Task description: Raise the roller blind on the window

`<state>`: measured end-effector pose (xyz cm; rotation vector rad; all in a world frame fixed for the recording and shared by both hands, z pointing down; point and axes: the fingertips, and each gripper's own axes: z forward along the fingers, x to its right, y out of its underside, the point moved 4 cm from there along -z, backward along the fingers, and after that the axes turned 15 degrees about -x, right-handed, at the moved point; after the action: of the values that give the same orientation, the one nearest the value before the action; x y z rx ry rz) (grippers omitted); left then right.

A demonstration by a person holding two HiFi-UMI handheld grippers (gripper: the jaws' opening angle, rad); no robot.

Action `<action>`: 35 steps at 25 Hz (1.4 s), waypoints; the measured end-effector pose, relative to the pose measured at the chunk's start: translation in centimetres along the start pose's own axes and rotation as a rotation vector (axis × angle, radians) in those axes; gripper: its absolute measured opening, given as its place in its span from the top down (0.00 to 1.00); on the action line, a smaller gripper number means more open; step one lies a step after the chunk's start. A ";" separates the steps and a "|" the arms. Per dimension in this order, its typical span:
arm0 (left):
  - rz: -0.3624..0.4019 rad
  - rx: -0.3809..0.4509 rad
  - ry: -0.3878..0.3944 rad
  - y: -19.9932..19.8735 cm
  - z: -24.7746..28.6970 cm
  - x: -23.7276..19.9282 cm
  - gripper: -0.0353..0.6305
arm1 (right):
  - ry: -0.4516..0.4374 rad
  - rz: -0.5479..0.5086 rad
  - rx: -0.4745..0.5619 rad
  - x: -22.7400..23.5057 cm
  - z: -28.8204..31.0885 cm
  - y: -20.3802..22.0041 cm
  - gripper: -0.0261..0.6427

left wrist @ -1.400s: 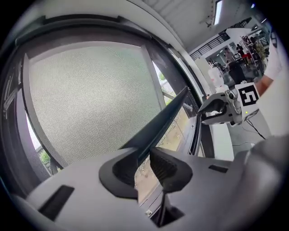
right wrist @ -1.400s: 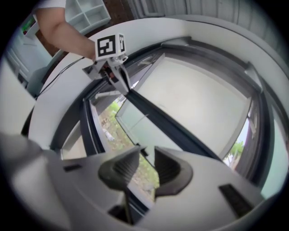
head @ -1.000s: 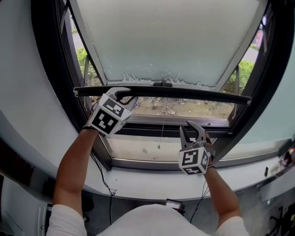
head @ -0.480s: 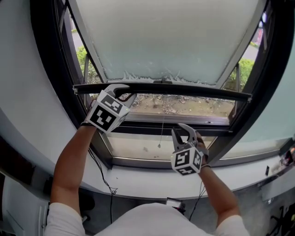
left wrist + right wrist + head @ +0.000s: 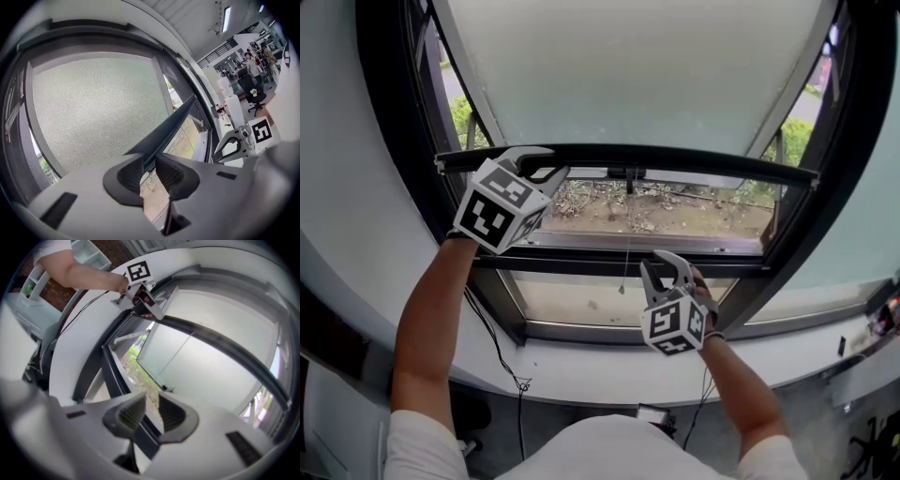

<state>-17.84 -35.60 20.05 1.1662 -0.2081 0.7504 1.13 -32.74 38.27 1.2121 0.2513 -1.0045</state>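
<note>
The roller blind point(image 5: 637, 75) is only partly raised. Its dark bottom bar point(image 5: 694, 161) hangs level across the opening, roughly a third of the way up the window as seen from the head view, and pale fabric covers everything above the bar. Below the bar a strip of clear glass shows the ground outside point(image 5: 675, 211), so some lifting is done, but most of the pane remains to be uncovered. The left tongs point(image 5: 150, 164) are clamped on the bar near its left end, with the bar running between the ribbed pads in the left gripper view, which looks like the hold that carries the blind up. A thin pull cord point(image 5: 627, 234) drops from the middle of the bar. The right tongs point(image 5: 151, 404) sit well below the bar, just to the right of the cord's lower end, with their pads closing but apart, and the right gripper view shows nothing between them. My guess is that this hand is going for the cord or moving up to help with the bar. Around the bar stands the black window frame point(image 5: 394, 141), and far beneath it lies the white sill point(image 5: 609, 361).
</note>
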 end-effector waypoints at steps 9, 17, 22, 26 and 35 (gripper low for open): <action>0.006 0.024 -0.008 -1.2 -0.7 -0.8 0.81 | -0.012 -0.003 0.000 -0.5 0.2 -0.6 0.82; 0.016 0.036 -0.013 -2.0 -1.2 -1.5 0.81 | -0.003 -0.003 0.004 -0.1 0.3 -1.2 0.82; 0.022 0.048 -0.022 -2.8 -1.7 -2.0 0.81 | -0.025 0.020 -0.005 0.0 0.5 -1.4 0.82; 0.012 0.088 -0.044 -4.2 -2.4 -3.0 0.81 | -0.025 0.022 -0.008 0.1 0.4 -1.6 0.82; 0.047 0.089 -0.067 -6.7 -3.7 -4.6 0.81 | -0.047 0.045 -0.001 0.1 0.7 -2.2 0.82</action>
<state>-17.86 -35.54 11.12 1.2762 -0.2613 0.7688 -0.69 -33.43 37.07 1.1866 0.1871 -0.9921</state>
